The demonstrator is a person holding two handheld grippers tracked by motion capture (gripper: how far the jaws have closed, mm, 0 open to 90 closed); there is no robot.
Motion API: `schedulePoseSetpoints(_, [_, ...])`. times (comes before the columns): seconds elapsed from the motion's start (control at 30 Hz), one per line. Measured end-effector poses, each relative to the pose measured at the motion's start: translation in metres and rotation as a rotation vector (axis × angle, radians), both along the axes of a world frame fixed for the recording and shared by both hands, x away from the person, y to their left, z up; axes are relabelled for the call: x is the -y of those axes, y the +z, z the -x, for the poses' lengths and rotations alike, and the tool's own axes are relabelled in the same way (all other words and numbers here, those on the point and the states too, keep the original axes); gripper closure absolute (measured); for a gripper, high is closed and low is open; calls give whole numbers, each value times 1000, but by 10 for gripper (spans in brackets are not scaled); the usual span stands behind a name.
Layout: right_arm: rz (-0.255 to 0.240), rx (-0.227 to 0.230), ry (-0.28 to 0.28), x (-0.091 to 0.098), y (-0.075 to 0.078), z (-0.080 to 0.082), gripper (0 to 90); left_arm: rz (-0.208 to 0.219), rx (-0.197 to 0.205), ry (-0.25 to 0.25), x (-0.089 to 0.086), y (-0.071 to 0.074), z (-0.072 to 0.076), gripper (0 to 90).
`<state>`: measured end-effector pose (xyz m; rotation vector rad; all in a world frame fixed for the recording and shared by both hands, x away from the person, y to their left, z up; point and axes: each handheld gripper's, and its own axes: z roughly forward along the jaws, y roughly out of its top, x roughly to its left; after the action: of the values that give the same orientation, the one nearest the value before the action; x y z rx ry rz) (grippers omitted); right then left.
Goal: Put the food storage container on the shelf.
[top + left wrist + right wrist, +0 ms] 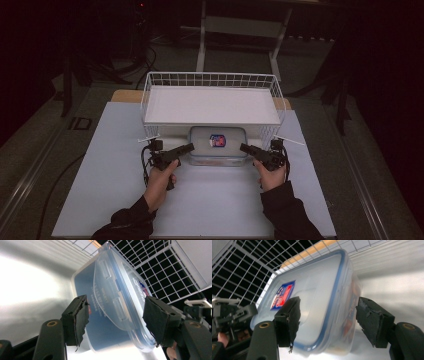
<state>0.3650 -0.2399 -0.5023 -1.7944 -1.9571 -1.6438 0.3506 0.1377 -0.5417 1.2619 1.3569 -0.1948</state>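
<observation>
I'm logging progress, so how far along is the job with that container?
Done: the container sits on the table, partly under the wire shelf. In hand: both grippers, left and right, flank its ends with open fingers, not pressing. Left: probably just drawing the hands back, though that is a guess.

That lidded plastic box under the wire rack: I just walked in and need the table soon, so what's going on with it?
A person holds a tool in each hand, one at each end of the lidded plastic box, which sits on the table partly under the white wire rack. The left tool and the right tool both have their jaws open around the box's ends, pads not pressing on it. The lid is on.
</observation>
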Motion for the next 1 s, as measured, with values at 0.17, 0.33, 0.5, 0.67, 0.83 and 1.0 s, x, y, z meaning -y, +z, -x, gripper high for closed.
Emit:
schedulePoseSetpoints(0.17, [8,30,21,2,8,12,385,24,-21,0,-2,-3,5,354])
schedulePoseSetpoints(0.33, [35,62,55,-2,15,24,393,44,-20,-15,-6,-6,11,354])
schedulePoseSetpoints(0.5, [70,82,85,-9,21,39,378,70,-23,-26,-8,-7,19,356])
schedulePoseSetpoints(0.67, [104,88,114,-19,22,49,401,65,-13,-58,-13,-6,30,363])
schedulePoseSetpoints(0.83, [140,65,157,-32,15,55,502,60,1,-92,-18,-2,41,363])
schedulePoseSetpoints(1.0, [187,66,167,-42,10,56,708,24,19,-130,-22,4,50,363])
